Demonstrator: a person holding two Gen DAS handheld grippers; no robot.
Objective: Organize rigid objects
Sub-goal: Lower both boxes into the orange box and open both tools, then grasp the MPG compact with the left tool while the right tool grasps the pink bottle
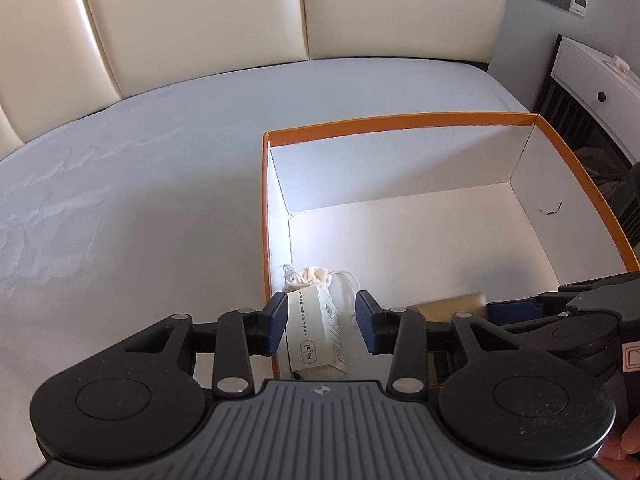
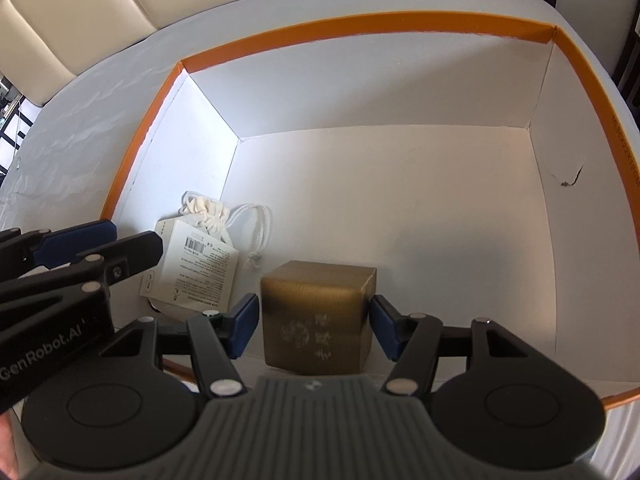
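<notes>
Inside the orange-rimmed box [image 2: 248, 44] on the bed [image 1: 120, 168], the left tongs [image 1: 322, 322] stand parted around a white carton [image 1: 316, 332] at the near-left corner, while the right tongs [image 2: 314, 322] bracket a gold box [image 2: 318, 316], whether gripping is unclear. Best lifted straight clear, nothing nudged.

Storage box [image 2: 582, 64]: orange rim, white inside; small carton [image 2: 196, 268]: white, black barcode and print; cube box [image 2: 316, 312]: dull gold, pale markings; drawstring pouch [image 2: 206, 210]: cream; bedsheet [image 1: 120, 184]: pale grey; headboard [image 1: 192, 12]: cream
</notes>
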